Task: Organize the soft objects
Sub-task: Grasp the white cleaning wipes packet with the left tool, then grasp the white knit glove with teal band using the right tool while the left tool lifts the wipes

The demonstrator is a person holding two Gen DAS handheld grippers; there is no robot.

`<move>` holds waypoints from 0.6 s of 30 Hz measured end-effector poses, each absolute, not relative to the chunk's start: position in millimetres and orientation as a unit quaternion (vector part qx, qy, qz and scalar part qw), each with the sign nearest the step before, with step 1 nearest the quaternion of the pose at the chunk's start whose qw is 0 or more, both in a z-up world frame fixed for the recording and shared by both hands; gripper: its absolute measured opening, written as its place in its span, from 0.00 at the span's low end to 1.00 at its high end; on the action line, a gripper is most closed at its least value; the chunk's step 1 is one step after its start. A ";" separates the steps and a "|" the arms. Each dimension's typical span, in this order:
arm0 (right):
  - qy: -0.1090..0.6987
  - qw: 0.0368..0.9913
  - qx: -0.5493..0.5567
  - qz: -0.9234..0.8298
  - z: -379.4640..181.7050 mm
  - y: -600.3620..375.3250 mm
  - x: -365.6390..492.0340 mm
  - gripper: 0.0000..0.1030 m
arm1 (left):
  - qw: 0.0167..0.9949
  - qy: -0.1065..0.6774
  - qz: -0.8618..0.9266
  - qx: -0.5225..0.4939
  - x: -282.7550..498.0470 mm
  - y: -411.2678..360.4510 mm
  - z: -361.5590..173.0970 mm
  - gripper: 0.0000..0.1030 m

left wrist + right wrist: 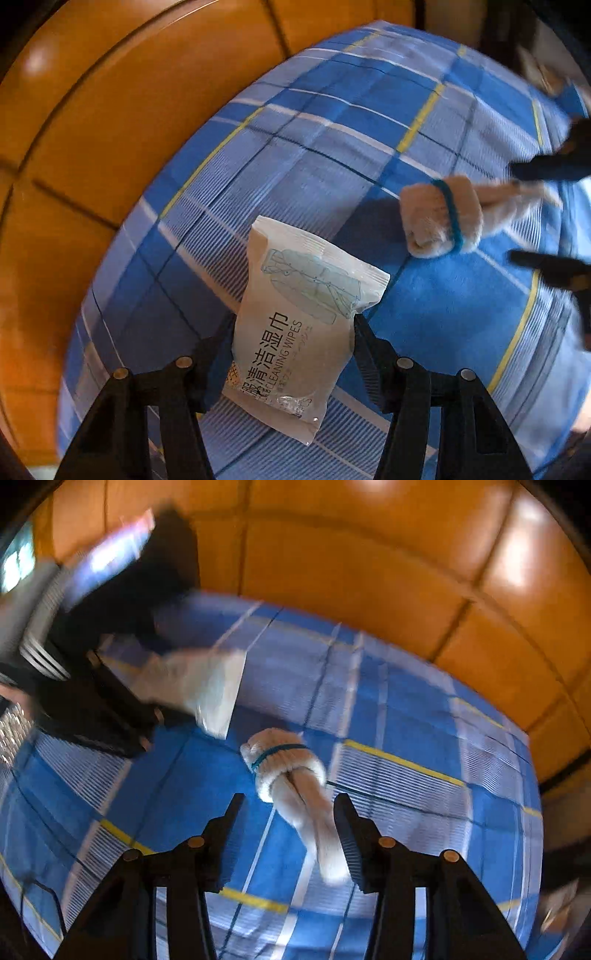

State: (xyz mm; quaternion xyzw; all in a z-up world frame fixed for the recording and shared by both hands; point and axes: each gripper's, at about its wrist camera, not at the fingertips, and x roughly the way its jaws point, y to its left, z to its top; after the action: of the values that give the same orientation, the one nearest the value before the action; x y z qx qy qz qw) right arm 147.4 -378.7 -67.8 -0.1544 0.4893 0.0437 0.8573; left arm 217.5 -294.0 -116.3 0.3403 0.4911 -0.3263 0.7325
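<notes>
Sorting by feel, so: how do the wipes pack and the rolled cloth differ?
The wipes pack is flat, smooth and printed; the rolled cloth is fluffy, plain cream, bound by a blue band. The pack sits between the left gripper's fingers; the cloth has a loose tail beside the right gripper. Both lie on the blue plaid sheet.

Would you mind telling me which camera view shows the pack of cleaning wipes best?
The left wrist view: the pack of cleaning wipes fills the middle, sharp, its print legible, between the left gripper's fingers. The right wrist view shows it only as a pale motion-blurred shape near the left edge.
</notes>
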 end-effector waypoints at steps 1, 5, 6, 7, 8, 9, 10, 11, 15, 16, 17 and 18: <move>0.500 0.850 -0.159 0.045 -73.0 -378.8 158.6 0.47 | 0.735 0.503 -0.320 0.323 223.3 -290.6 -115.4 0.59; 0.518 0.843 -0.134 0.052 -84.4 -382.2 184.6 0.45 | 0.749 0.534 -0.303 0.250 242.6 -276.5 -107.3 0.59; 0.521 0.843 -0.124 0.055 -86.1 -381.9 187.0 0.43 | 0.751 0.538 -0.301 0.237 245.8 -273.9 -105.5 0.59; 0.521 0.844 -0.119 0.053 -87.3 -380.6 187.1 0.41 | 0.753 0.543 -0.299 0.221 249.6 -270.7 -103.6 0.59; 0.518 0.846 -0.116 0.050 -87.4 -379.2 186.0 0.37 | 0.754 0.547 -0.297 0.209 252.4 -268.3 -101.7 0.59; 0.516 0.848 -0.111 0.044 -87.0 -379.2 184.7 0.35 | 0.758 0.550 -0.293 0.191 256.2 -263.7 -98.4 0.59; 0.515 0.850 -0.106 0.038 -86.6 -379.1 182.3 0.33 | 0.761 0.552 -0.290 0.179 260.2 -261.6 -96.8 0.59; 0.512 0.853 -0.100 0.030 -85.0 -376.8 175.1 0.31 | 0.763 0.557 -0.287 0.160 264.0 -257.8 -93.8 0.59; 0.507 0.859 -0.066 0.019 -85.5 -371.8 162.3 0.30 | 0.771 0.565 -0.270 0.119 276.8 -243.8 -79.7 0.59; 0.507 0.859 -0.064 0.014 -87.4 -369.6 160.3 0.30 | 0.775 0.564 -0.264 0.109 280.1 -239.0 -73.8 0.59; 0.508 0.859 -0.055 0.007 -89.3 -369.7 159.7 0.30 | 0.778 0.563 -0.258 0.100 286.0 -236.1 -68.6 0.59; 0.508 0.860 -0.039 0.002 -90.3 -371.7 160.1 0.31 | 0.783 0.563 -0.250 0.089 291.5 -229.7 -62.0 0.59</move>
State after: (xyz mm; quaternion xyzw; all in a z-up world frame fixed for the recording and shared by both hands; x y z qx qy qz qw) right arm 160.1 -371.7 -90.3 -0.0391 0.5080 0.0019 0.8605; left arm 291.5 -229.7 -62.0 0.0888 0.5625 -0.2499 0.7831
